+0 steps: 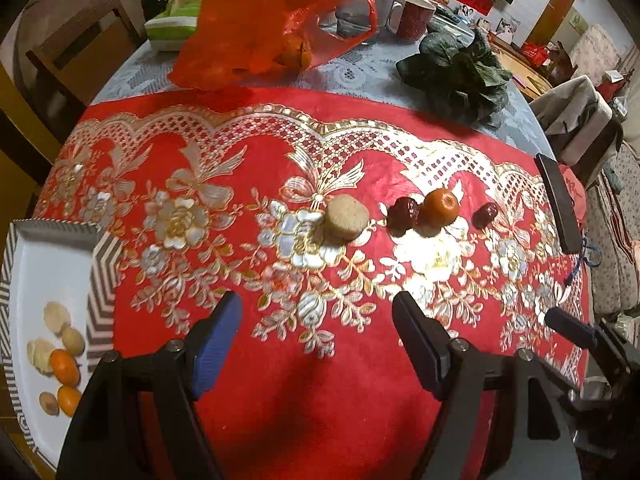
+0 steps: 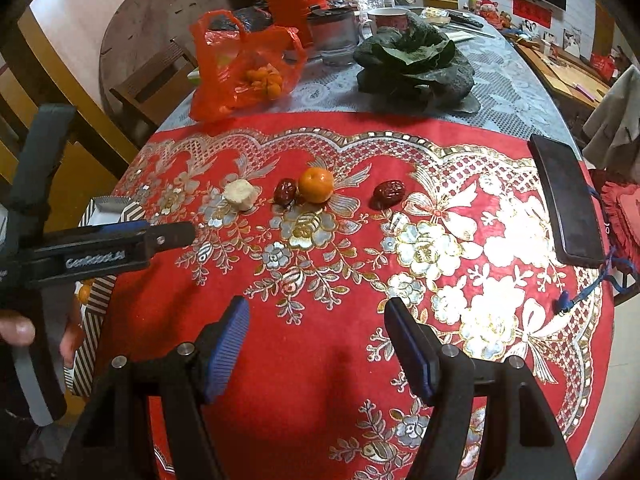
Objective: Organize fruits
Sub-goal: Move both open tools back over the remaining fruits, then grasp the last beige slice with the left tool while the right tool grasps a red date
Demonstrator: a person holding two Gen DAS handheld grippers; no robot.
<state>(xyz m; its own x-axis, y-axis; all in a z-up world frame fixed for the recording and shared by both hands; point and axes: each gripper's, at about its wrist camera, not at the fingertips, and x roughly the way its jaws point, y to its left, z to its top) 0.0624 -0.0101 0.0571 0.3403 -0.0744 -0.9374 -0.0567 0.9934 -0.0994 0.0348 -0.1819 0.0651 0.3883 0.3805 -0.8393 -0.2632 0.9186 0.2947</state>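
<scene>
Lying in a row on the red and gold cloth (image 1: 280,400) of the tabletop are a pale round cake (image 1: 346,216), a dark red date (image 1: 403,214) touching a small orange (image 1: 441,207), and a second date (image 1: 485,214) set a little apart. At the left edge a striped tray (image 1: 105,272) holds more small oranges and pale pieces, while a red plastic bag (image 2: 244,68) with oranges and a leafy green vegetable (image 2: 416,64) sit farther back. Both the left claw (image 1: 318,344) and the right claw (image 2: 316,344) hang well open above bare cloth, gripping nothing.
</scene>
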